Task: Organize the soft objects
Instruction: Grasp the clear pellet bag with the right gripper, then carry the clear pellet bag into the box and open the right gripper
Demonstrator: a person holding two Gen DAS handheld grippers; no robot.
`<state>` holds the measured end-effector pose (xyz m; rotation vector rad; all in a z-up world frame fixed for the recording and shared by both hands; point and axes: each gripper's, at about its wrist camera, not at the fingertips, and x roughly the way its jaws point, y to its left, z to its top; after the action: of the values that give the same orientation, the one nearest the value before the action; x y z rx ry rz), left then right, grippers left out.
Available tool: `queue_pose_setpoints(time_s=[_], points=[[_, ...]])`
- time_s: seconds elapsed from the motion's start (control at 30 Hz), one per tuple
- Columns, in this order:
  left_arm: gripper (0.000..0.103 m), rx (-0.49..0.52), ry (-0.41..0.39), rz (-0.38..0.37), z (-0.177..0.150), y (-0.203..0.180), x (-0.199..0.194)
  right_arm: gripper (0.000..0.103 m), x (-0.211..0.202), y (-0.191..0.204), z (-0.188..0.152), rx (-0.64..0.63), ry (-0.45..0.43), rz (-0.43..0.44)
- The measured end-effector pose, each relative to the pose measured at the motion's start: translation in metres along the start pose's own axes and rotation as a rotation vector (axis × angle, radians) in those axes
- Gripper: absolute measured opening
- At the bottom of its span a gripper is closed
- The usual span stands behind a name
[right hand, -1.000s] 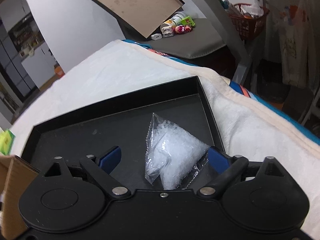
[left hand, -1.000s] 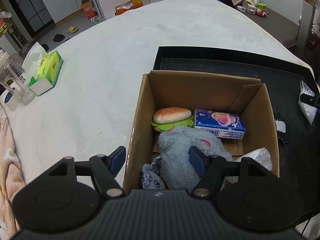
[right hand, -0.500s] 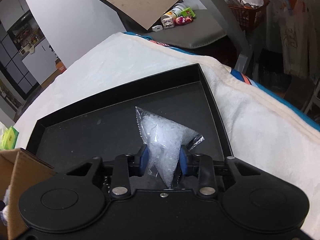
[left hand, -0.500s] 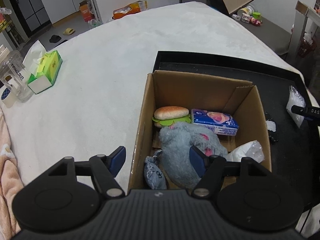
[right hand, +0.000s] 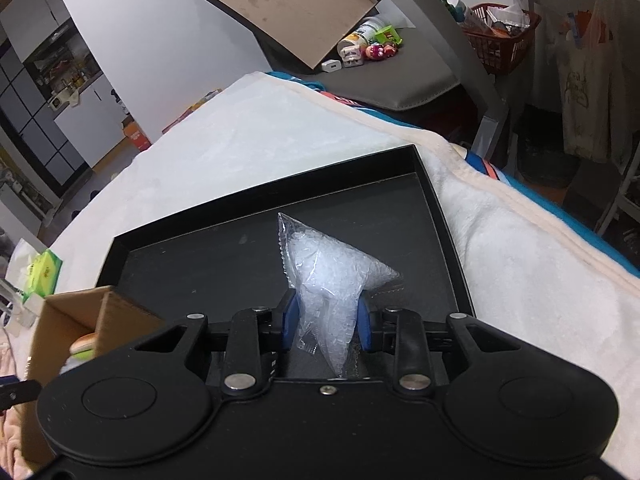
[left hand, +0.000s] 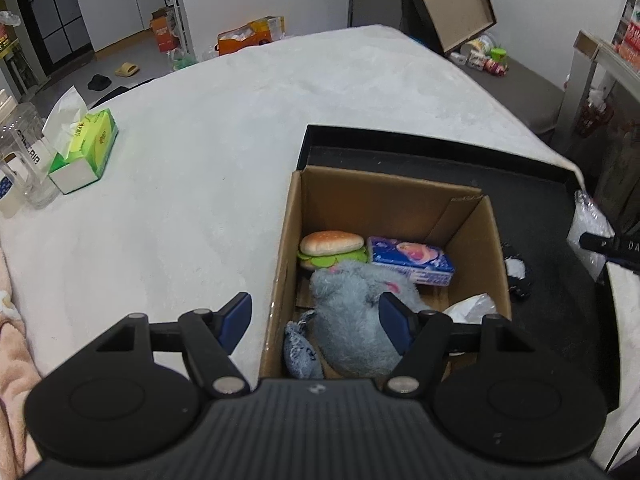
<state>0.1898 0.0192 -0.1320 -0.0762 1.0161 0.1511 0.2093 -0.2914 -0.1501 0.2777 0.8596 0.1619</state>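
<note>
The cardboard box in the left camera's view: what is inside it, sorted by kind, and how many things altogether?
Inside the cardboard box, as far as shows:
Plush toys: 2, a grey plush animal and a small blue-grey plush
Toy burgers: 1, the burger
Blue printed packs: 1, the blue pack
Clear plastic bags: 1, the crumpled bag
Total: 5

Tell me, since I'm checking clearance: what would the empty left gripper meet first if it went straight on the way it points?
Probably the grey plush toy in the cardboard box. The left gripper points down over the box's near left wall, so it might clip that wall first; depth is unclear.
</note>
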Motion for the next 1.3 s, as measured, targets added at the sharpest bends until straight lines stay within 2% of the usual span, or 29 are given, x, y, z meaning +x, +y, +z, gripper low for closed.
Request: queue_pose_setpoints(time_s=[0.5,0.83,1.3], points=[[0.065,-0.024,-0.023,-0.056,-0.003,0.008,-0.014,0.029,-0.057,0.035,0.022,-0.074,-0.027,0.081],[0.063,-0.025,-0.028,-0.104,-0.003,0.016,-0.017,0.030,-0.083,0.069,0.019,-0.113,-0.020,0.105],[0.049,-0.049,-0.017,-0.168,-0.016,0.037,-0.012,0.030,-0.097,0.130,0.000,-0.169,0.006,0.165]])
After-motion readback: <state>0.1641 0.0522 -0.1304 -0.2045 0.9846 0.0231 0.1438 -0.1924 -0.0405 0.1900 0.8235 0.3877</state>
